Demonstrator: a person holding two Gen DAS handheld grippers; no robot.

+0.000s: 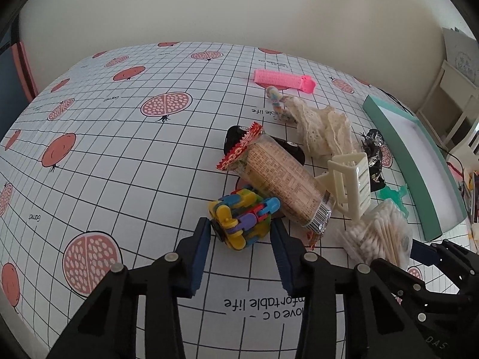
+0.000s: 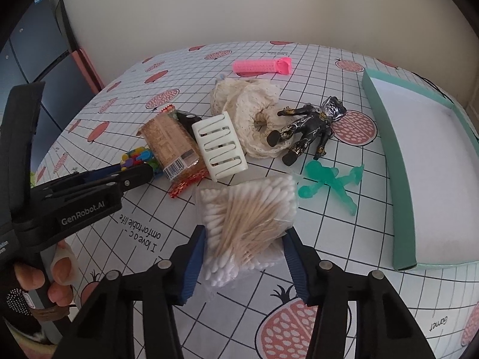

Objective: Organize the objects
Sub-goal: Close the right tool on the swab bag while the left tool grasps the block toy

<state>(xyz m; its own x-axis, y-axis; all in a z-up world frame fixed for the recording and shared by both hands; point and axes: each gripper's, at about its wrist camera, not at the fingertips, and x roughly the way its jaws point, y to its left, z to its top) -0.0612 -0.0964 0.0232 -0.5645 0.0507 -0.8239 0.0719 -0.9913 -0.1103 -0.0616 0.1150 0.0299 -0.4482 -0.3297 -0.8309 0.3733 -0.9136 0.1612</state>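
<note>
A colourful plastic link toy [image 1: 242, 215] lies on the pomegranate-print tablecloth [image 1: 119, 164]. My left gripper [image 1: 241, 229] is shut on it, with the blue pads pressing its two sides. A clear bag of cotton swabs [image 2: 248, 209] lies just right of it. My right gripper [image 2: 244, 239] is shut on the near end of the bag. In the right wrist view the left gripper [image 2: 146, 170] comes in from the left, held by a hand [image 2: 60, 272]. A teal open box [image 2: 401, 179] with a white inside stands at the right.
Behind the toy lie a snack packet [image 1: 284, 179], a cream hair claw [image 1: 350, 185] and bunched cream lace [image 1: 326, 131]. Farther back is a pink hair roller [image 1: 281, 79]. A black figure [image 2: 311, 128] and a green translucent figure [image 2: 329, 182] lie near the box.
</note>
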